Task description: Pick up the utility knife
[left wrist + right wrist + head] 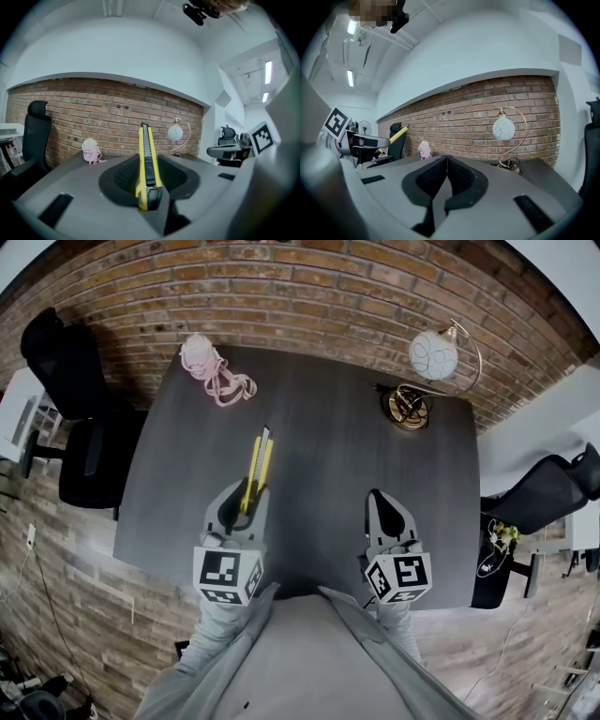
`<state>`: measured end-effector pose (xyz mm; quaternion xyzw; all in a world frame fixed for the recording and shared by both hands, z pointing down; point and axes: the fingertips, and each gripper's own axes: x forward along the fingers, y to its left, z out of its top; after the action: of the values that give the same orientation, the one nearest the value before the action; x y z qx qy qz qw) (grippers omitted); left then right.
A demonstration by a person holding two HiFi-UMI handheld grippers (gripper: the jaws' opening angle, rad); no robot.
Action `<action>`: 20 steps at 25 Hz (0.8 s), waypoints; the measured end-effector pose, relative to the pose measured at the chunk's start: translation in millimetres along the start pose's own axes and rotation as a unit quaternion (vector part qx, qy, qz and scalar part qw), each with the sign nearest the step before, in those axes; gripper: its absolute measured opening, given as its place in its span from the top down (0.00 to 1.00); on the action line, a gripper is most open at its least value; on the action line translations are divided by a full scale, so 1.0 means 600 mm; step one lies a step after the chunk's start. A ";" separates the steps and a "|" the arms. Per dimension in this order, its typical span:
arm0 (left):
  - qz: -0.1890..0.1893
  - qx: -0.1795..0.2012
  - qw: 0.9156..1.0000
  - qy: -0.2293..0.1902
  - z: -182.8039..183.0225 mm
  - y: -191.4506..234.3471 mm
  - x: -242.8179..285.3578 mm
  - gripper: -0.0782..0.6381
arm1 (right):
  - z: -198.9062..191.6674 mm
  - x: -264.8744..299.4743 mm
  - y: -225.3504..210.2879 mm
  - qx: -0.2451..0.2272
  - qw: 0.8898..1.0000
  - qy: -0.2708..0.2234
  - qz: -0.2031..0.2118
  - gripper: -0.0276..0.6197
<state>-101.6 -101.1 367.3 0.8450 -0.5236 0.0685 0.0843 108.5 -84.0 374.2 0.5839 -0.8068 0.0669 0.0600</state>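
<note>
The utility knife (257,463) is yellow with a black slider. My left gripper (240,504) is shut on its rear part, above the dark table (328,437). In the left gripper view the utility knife (148,164) stands out forward between the two black pads, pointing at the brick wall. My right gripper (379,506) hovers over the table's near right part, shut with nothing in it; in the right gripper view its pads (446,176) meet. From there the knife (396,135) shows far left, held by the left gripper (370,143).
A pink bundle of cord (214,369) lies at the table's far left. A gold lamp with a white globe (424,367) stands at the far right. Black office chairs (70,418) flank the table on both sides. A brick wall lies beyond.
</note>
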 end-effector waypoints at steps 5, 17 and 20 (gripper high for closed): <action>-0.008 -0.002 1.000 0.004 -0.005 -0.006 0.006 0.71 | -0.002 -0.003 0.002 0.000 1.000 0.000 -0.001 0.93; -0.018 -0.001 1.000 0.008 -0.005 -0.006 0.011 0.71 | -0.002 -0.001 0.009 0.004 1.000 -0.004 0.002 0.93; -0.020 -0.001 1.000 0.008 -0.004 -0.008 0.013 0.71 | -0.004 0.000 0.010 0.004 1.000 -0.002 0.003 0.93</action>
<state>-94.0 -105.2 370.8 0.8548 -0.5057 0.0732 0.0904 102.8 -81.6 376.0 0.5823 -0.8081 0.0694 0.0557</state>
